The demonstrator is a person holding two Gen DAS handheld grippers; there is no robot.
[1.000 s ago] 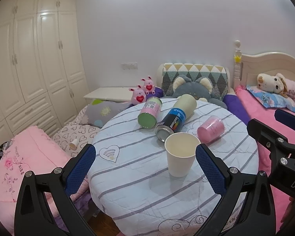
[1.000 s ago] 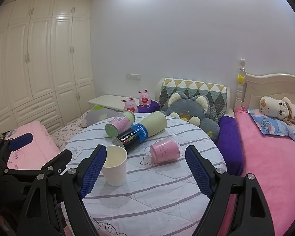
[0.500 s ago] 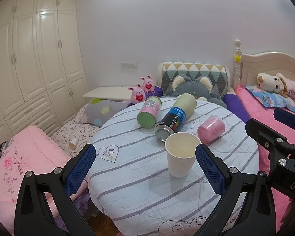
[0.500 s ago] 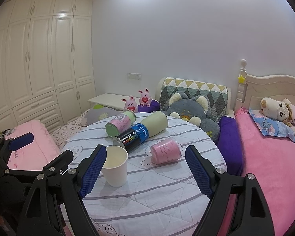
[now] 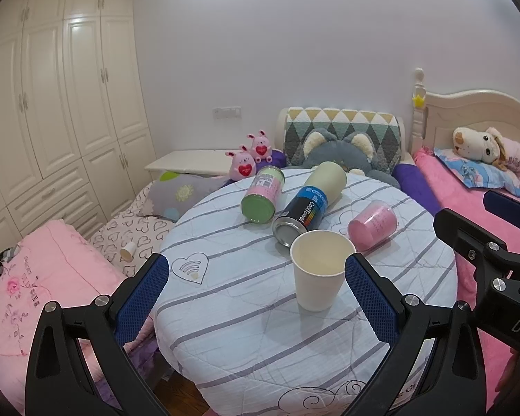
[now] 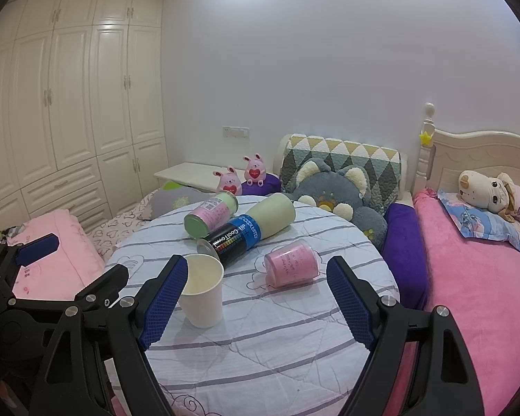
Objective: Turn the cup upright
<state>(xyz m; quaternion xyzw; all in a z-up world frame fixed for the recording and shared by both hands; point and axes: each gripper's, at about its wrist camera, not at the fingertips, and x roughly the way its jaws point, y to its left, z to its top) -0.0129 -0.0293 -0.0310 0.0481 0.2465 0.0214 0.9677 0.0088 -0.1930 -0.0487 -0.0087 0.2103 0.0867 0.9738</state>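
Cup (image 5: 317,274), a plain white paper one, is standing upright with its mouth open to the ceiling on the round counter (image 5: 246,315), which is wearing a pale striped quilted cloth. Seen from the left wrist, the cup is sitting at about 1 o'clock from the middle of the view, just inside the right-hand blue pad of the left tongs (image 5: 256,298). These tongs are hanging wide apart, gripping nothing, the cup not touching either pad as far as can be told.

From the right wrist, the same cup (image 6: 201,291) is showing at 9 o'clock, partly tucked behind the left blue pad of the right tongs (image 6: 254,300), which are likewise spread wide and holding nothing.

Beyond the cup, toward 12 o'clock, a dark can with a blue band (image 5: 303,208) is lying on its side, its metal end pointing at the cup and nearly touching the rim. A pink and green can (image 5: 263,194) is lying beside it at 11 o'clock. A pink plastic cup (image 5: 372,225) is lying on its side at 2 o'clock from the paper one, near it but apart.

Behind the counter a grey cat cushion (image 6: 336,190) is leaning against a patterned headboard, and a pink bed (image 6: 475,277) is stretching along the 3 o'clock side
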